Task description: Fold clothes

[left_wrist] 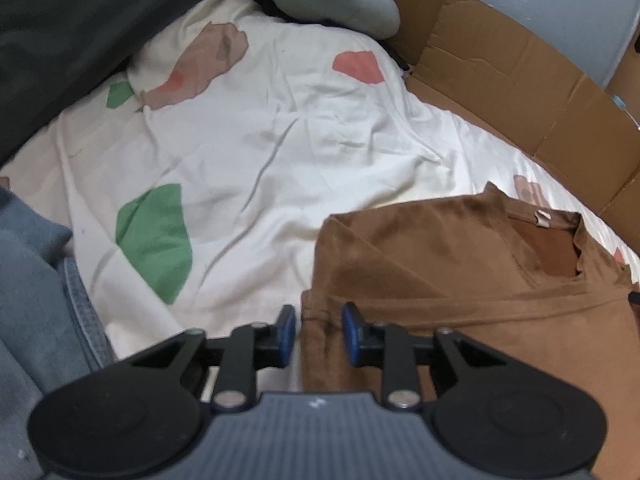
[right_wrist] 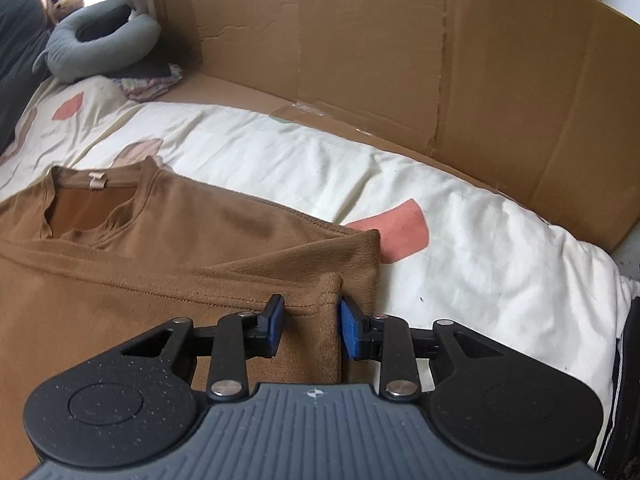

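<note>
Both tools (left_wrist: 318, 334) (right_wrist: 311, 330) parted over folded brown shirt (right_wrist: 120, 280).

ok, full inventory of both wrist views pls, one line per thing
shirt: 1, brown, partly folded on the sheet, under both grippers
sheet: 1, white with green and pink patches, covers the bed
cardboard: flattened brown panels, along the far side
neck pillow: 1, grey, far corner
dark cushion: 1, far left edge
denim: blue, left edge of the left view
left gripper: open, over the shirt's edge
right gripper: open, shirt corner between its pads
</note>
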`<state>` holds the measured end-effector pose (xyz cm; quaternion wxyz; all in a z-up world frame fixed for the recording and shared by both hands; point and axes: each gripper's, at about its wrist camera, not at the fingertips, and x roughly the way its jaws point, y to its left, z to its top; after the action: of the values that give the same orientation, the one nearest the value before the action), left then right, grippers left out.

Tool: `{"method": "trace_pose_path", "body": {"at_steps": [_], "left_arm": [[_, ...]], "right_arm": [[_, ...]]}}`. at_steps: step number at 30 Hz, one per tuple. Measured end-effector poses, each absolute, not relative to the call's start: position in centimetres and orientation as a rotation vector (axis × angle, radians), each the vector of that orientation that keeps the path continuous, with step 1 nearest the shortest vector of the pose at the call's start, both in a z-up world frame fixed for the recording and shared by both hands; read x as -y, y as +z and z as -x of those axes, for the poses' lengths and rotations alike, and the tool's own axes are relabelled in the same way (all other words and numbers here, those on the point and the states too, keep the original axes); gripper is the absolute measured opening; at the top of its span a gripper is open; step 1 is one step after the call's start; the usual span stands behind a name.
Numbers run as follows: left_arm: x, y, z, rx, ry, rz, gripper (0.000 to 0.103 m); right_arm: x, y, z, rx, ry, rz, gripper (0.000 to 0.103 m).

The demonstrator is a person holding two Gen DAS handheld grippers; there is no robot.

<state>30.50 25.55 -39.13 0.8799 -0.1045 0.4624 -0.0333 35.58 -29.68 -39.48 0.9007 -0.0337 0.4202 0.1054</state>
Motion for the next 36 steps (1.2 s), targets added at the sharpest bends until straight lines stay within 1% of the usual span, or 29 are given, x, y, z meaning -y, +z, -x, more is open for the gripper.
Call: {"method": "trace_pose_path", "body": {"at_steps": [1,4,8,13,17,22,24,25,26,36], "left_arm": [[-25.5,-39.1,-30.4,-0.962,-0.073,0.217,0.013],[-25.5,-39.0,-30.2,-0.955,-0.074,0.207,0.011],[-25.6,-39.0,-30.0,-0.953,-0.067,0.208,0.010],[-25.5,-39.0,-30.0,-0.950,-0.061,0.211,0.009],[-25.5,-39.0,-30.0,-0.951,-0.061,0.208,0.009],[-25.5,-38.9,-30.0,-0.951,-0.061,0.205,0.008],[-25.4,-38.8,-29.9,-0.946,-0.058,0.201,0.008],[-25.4,-38.6,-29.9,-0.943,-0.056,0.198,0.008],[-25.3,-38.5,-29.8,-0.938,-0.053,0.194,0.008],[-24.6,-35.1,-28.7,-0.866,-0.083,0.106,0.006]], "right_arm": [[29.6,-39.5,-35.6,-0.871,0.220,0.076,0.036],[29.4,-39.8,-35.8,-0.876,0.224,0.086,0.036],[29.5,-39.8,-35.9,-0.880,0.232,0.089,0.036],[31.0,-39.5,-35.9,-0.876,0.209,0.026,0.036],[32.2,-39.8,-36.1,-0.888,0.199,-0.041,0.034],[32.0,-40.2,-36.4,-0.898,0.224,-0.037,0.032],[31.7,-40.1,-36.4,-0.904,0.239,-0.021,0.026],[31.6,-40.1,-36.5,-0.907,0.247,-0.012,0.011],[31.4,-40.1,-36.5,-0.911,0.253,0.000,0.002],[31.4,-36.9,-34.8,-0.841,0.217,0.040,0.002]]}}
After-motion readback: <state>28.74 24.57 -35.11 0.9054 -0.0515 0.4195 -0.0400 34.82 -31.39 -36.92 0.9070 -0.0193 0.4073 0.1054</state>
